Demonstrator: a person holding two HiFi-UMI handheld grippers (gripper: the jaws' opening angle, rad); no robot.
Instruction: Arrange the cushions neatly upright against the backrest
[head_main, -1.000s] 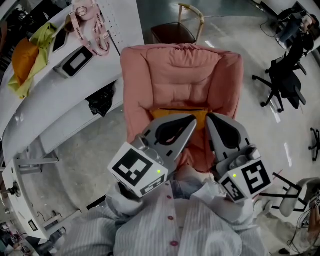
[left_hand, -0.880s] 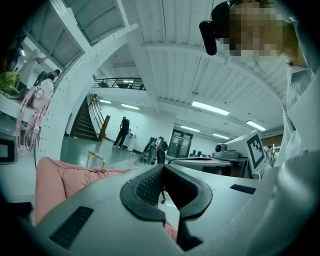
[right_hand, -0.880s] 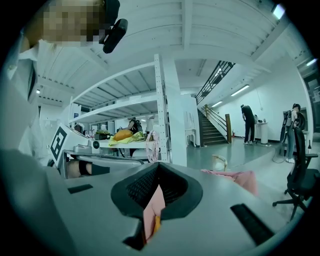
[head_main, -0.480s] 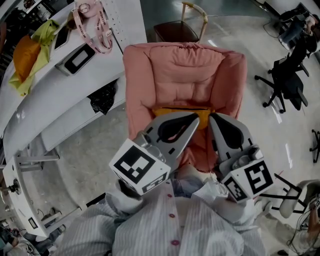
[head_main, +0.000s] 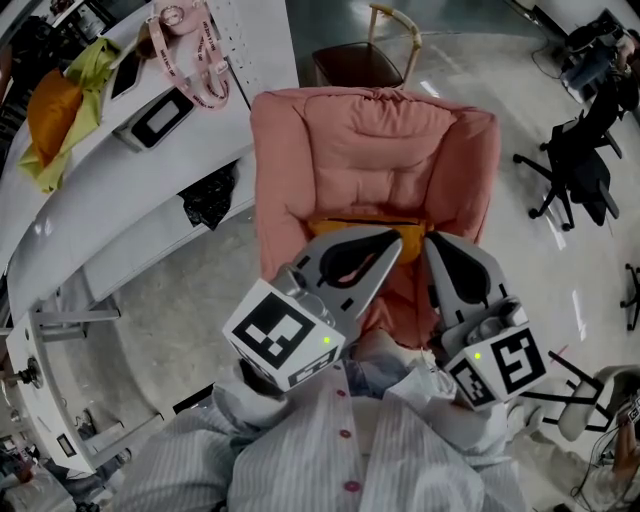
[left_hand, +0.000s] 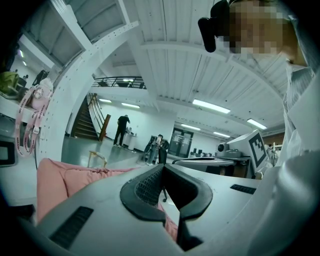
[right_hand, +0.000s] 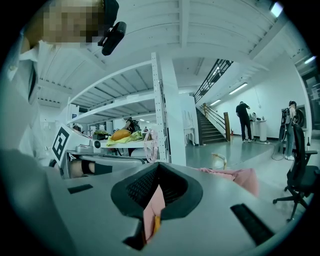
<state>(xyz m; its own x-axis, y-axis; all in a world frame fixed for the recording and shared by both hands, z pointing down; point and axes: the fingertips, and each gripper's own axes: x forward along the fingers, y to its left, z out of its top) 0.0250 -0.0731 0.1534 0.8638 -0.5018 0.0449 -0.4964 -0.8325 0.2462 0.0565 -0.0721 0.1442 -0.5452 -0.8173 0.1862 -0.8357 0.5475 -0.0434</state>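
A pink padded armchair (head_main: 375, 150) stands in front of me, its backrest (head_main: 380, 130) bare. An orange cushion (head_main: 350, 224) lies flat across the seat at the foot of the backrest, its near part hidden behind my grippers. My left gripper (head_main: 393, 241) and right gripper (head_main: 430, 241) hover side by side above the seat, both shut with nothing in them. The left gripper view shows the shut left gripper (left_hand: 163, 168) over the pink armchair (left_hand: 65, 182). The right gripper view shows the shut right gripper (right_hand: 158, 167), with the pink armchair (right_hand: 235, 176) beyond.
A curved white desk (head_main: 90, 200) runs along the left, with orange and yellow cloths (head_main: 60, 110), pink lanyards (head_main: 190, 60) and a dark device (head_main: 160, 118) on it. A wooden chair (head_main: 365, 55) stands behind the armchair. Black office chairs (head_main: 575, 170) are at the right.
Both grippers stay shut and hold their place above the seat. Only the head view has drifted slightly, so the armchair sits a little further right.
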